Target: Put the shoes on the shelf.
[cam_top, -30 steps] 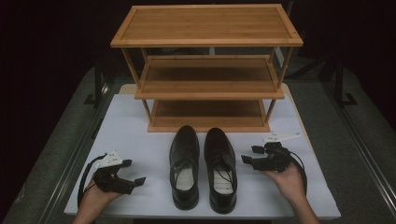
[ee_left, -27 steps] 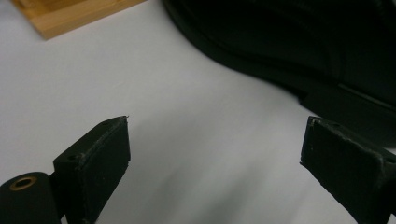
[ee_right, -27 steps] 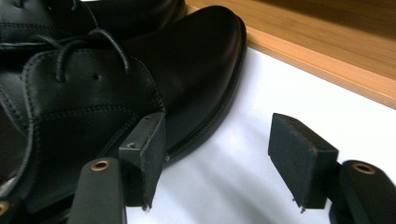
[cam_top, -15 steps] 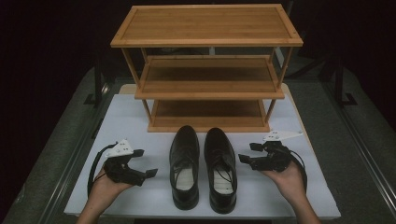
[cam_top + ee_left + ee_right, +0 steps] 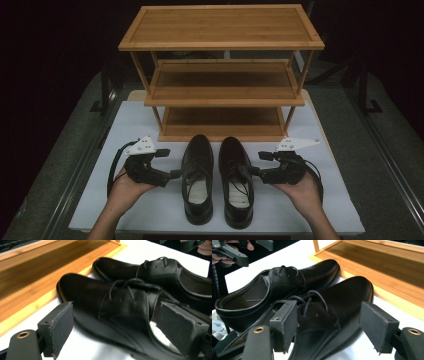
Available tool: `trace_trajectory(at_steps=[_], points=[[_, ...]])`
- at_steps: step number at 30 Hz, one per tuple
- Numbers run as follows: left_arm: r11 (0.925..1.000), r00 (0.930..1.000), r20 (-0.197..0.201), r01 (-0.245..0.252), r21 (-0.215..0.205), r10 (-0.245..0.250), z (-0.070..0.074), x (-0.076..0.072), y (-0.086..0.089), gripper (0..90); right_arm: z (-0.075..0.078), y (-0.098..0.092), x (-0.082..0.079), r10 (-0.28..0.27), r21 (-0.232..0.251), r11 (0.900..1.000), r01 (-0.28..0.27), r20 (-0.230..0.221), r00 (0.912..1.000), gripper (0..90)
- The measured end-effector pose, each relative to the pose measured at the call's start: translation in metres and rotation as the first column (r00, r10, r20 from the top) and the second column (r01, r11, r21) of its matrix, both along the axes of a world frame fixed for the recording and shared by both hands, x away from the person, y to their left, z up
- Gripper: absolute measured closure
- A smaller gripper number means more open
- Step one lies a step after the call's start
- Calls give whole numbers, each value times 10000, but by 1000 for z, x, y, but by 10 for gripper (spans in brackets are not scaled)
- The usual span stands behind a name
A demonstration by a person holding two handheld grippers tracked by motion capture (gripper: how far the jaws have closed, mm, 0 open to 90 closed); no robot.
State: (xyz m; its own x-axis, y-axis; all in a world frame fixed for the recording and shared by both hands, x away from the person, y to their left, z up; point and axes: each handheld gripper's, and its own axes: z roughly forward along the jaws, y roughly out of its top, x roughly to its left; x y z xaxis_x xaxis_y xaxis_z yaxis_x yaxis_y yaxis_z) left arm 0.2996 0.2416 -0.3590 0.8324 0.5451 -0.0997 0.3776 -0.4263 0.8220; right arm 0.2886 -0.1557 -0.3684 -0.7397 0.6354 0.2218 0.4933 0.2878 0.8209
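Black leather lace-up shoes — a pair side by side on the white desk, toes just before the three-tier bamboo shoe rack. Left hand-held gripper, beside the left shoe, jaws apart and just narrowing, gripping nothing; right hand-held gripper — opposite side, jaws apart.

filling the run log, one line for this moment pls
left gripper: open, at left shoe | right gripper: open, at right shoe | rack: behind
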Motion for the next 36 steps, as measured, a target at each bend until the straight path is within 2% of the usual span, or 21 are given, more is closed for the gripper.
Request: trace_trajectory(at_steps=[7, 13, 17, 20, 23, 29, 30, 31, 32, 36], points=[[9995, 9996, 49, 295, -88, -294, -1, 9, -19, 141, -3, 15, 4, 374, -62, 9993, -374, 14, 9993, 302], [9996, 9997, -8, 262, -49, -262, -10, 16, -27, 144, -8, 24, 6, 530, -235, 9983, -531, -44, 9986, 301], [9995, 9995, -101, 304, 78, -303, -17, 14, -32, 145, -13, 27, 6, 590, -352, 9976, -594, -115, 9982, 304], [9996, 9996, -91, 269, 51, -268, -20, 11, -34, 155, -15, 27, 5, 439, -807, 9958, -437, 8, 9990, 319], [9994, 9996, -61, 276, 231, -275, -23, 10, -37, 166, -17, 26, 3, 456, -662, 9968, -456, -29, 9990, 350], [9982, 9982, -139, 583, 141, -581, -27, 9, -39, 247, -19, 30, 0, 568, -906, 9943, -566, -7, 9984, 384], [9970, 9970, -204, 745, 205, -741, -26, 8, -38, 280, -19, 29, 0, 587, -870, 9945, -586, -14, 9983, 396], [9963, 9964, -231, 824, 227, -819, -26, 8, -38, 368, -20, 29, 0, 603, -829, 9947, -605, -57, 9982, 402], [9959, 9958, -267, 878, 226, -872, -27, 8, -38, 409, -20, 29, -1, 595, -820, 9948, -599, -74, 9982, 409], [9952, 9952, -269, 947, 250, -941, -25, 7, -35, 500, -20, 30, -1, 646, -885, 9939, -652, -95, 9979, 424]])
